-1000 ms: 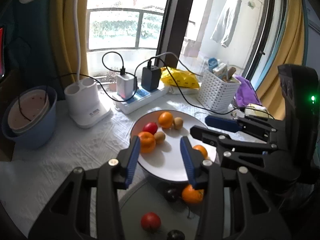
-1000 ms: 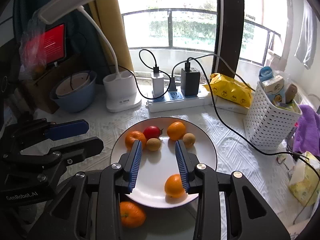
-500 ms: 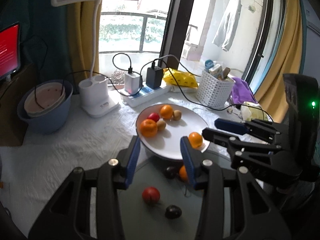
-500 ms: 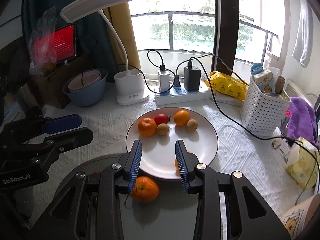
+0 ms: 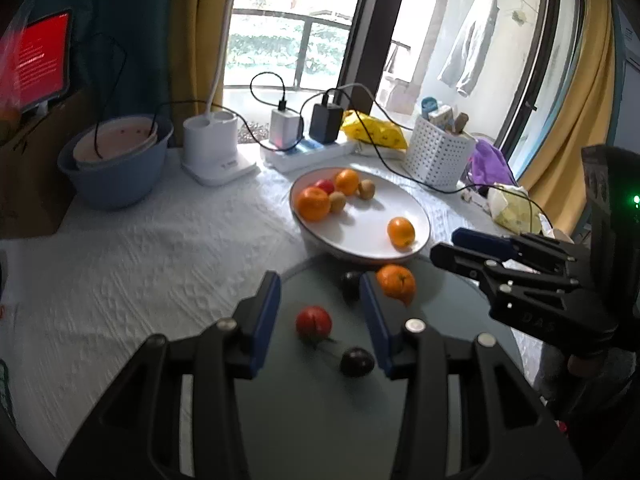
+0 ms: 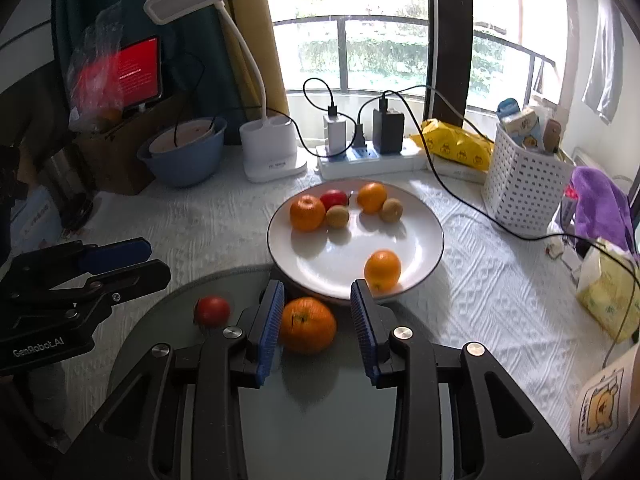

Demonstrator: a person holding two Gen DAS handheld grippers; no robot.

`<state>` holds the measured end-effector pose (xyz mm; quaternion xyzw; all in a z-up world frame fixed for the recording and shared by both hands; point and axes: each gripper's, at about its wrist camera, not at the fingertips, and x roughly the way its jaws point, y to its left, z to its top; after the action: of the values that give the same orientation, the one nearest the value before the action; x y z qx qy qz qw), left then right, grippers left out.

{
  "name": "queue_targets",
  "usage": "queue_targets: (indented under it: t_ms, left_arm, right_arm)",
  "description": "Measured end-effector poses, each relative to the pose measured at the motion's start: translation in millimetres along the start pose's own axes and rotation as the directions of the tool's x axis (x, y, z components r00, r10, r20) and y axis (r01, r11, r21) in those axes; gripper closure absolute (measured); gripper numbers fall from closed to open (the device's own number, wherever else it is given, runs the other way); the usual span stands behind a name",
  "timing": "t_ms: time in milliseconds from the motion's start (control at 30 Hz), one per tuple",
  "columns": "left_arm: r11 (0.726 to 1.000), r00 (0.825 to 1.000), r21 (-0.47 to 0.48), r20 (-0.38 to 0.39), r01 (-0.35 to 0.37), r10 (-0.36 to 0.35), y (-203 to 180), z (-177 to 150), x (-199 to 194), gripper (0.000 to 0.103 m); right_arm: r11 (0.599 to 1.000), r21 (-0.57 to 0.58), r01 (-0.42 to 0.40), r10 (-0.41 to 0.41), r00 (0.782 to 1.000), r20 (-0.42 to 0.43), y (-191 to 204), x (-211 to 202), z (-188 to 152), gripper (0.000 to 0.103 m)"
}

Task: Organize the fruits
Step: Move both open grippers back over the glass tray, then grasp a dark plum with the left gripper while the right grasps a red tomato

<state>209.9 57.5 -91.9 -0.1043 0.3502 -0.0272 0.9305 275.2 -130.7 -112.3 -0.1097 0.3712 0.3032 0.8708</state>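
Currently: desk carries white plate and grey round mat, plate edge overlapping mat. Loose orange sits on mat, just short of plate rim. I judge right gripper nearer: orange lies between its jaws, closer to left jaw, jaws released. Left gripper jaws released, straddling red fruit. Round body, no long axis.

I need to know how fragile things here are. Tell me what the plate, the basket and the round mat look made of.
Plate: seems glazed ceramic, glossy white with a thin dark rim line.
Basket: looks like moulded white plastic, with a regular grid of holes in its wall.
Round mat: smooth grey-green with a faint sheen, possibly silicone or glass; the pictures leave it open.
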Motion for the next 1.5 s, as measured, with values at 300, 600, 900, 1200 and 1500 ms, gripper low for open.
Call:
queue_targets:
  t_ms: [300,600,900,1200,1500]
  left_arm:
    - [1.0,0.999,-0.012,-0.053,-0.001,0.0,-6.9,-30.3,2.5,0.06]
    - [1.0,0.993,-0.01,-0.117,0.009,-0.01,-21.1,-47.4,18.8,0.06]
    - [1.0,0.988,0.005,-0.153,0.001,0.0,-31.5,-49.3,37.8,0.06]
    - [0.999,0.983,0.038,-0.181,0.001,0.006,-38.1,-48.3,46.9,0.077]
    - [0.997,0.988,0.043,-0.143,0.059,-0.053,-39.6,-43.9,28.6,0.077]
  right_arm:
    - [1.0,0.022,-0.006,0.007,1.0,-0.021,0.4,-6.5,-25.5,0.066]
    - [0.998,0.053,-0.022,0.024,0.999,-0.04,-9.2,-2.6,-40.1,0.066]
    - [0.994,0.1,-0.041,0.046,0.998,-0.053,-27.8,5.3,-49.6,0.066]
    - [0.992,0.119,-0.041,0.048,0.998,-0.051,-38.5,7.7,-51.5,0.066]
    - [0.995,0.097,-0.038,0.043,0.998,-0.05,-30.2,7.3,-45.4,0.066]
